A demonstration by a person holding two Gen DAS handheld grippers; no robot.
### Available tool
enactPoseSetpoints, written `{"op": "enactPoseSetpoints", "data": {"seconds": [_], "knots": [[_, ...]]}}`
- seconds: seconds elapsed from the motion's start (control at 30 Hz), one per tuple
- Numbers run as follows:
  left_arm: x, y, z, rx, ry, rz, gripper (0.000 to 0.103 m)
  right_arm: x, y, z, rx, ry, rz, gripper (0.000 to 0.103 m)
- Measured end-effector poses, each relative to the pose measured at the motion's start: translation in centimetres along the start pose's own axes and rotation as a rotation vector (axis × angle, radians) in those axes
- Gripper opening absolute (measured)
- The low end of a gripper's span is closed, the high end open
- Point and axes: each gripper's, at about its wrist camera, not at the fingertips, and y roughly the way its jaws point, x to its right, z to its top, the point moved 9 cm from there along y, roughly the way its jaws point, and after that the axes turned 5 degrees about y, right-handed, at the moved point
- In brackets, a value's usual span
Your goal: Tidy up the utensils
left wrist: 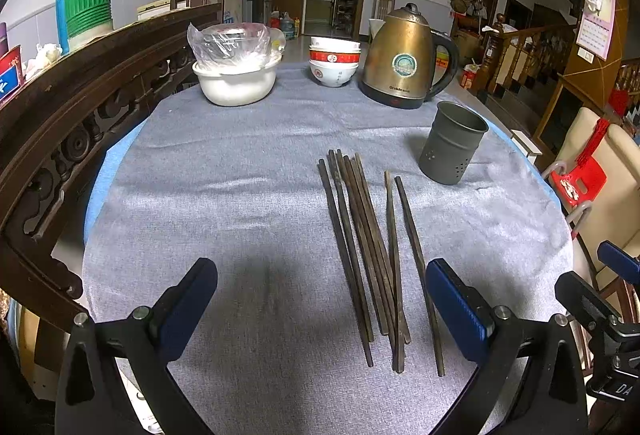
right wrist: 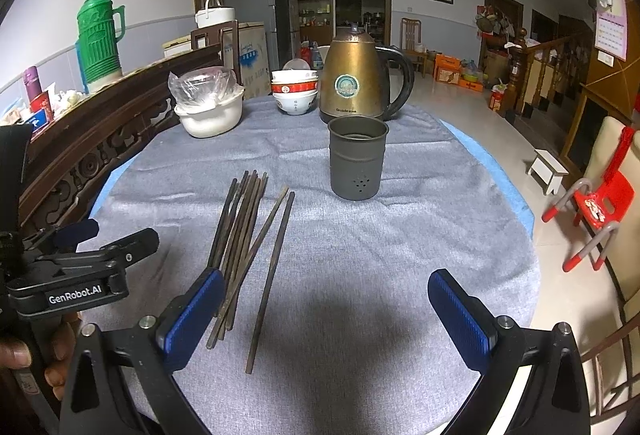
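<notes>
Several dark wooden chopsticks (left wrist: 368, 247) lie flat in a loose bundle on the grey cloth, pointing away from me; the right wrist view shows the chopsticks (right wrist: 244, 247) left of centre. An empty grey metal utensil cup (left wrist: 454, 147) with holes stands upright beyond them to the right, central as the cup (right wrist: 357, 157) in the right wrist view. My left gripper (left wrist: 320, 311) is open above the near ends of the chopsticks, holding nothing. My right gripper (right wrist: 326, 319) is open too, empty, with its left finger over the bundle's near ends.
At the back of the round table (left wrist: 112, 163) stand a white basin (left wrist: 236, 83) with a plastic-wrapped bowl, stacked bowls (left wrist: 334, 61) and a brass kettle (left wrist: 404, 59). A carved wooden rail (left wrist: 80, 107) runs along the left. A red stool (right wrist: 600, 207) sits right.
</notes>
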Motion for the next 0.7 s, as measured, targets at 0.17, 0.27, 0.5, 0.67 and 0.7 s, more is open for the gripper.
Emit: {"op": "enactPoseSetpoints", "data": {"seconds": [0.17,0.27,0.5,0.67,0.7], "knots": [[-0.07,0.06,-0.06,0.002,-0.005,0.001,0.103,-0.19,-0.06,0.00,-0.002,-0.004,-0.002,0.103],[-0.13,0.08,-0.13,0.002,-0.007,0.000,0.103,-0.33,-0.08,0.00,-0.002,-0.010,-0.003,0.103],[-0.34,0.21,-0.13,0.002,-0.015,-0.005,0.103,-0.51,0.08,0.05,-0.004,-0.016,-0.004,0.103],[-0.38,0.34,-0.35,-0.001,-0.014,-0.004,0.103,-0.68,0.22,-0.07,-0.008,-0.019,-0.006,0.103],[-0.39,0.37,-0.40,-0.002,-0.014,-0.005,0.103,-0.71,0.23,-0.08,-0.008,-0.019,-0.006,0.103]]}}
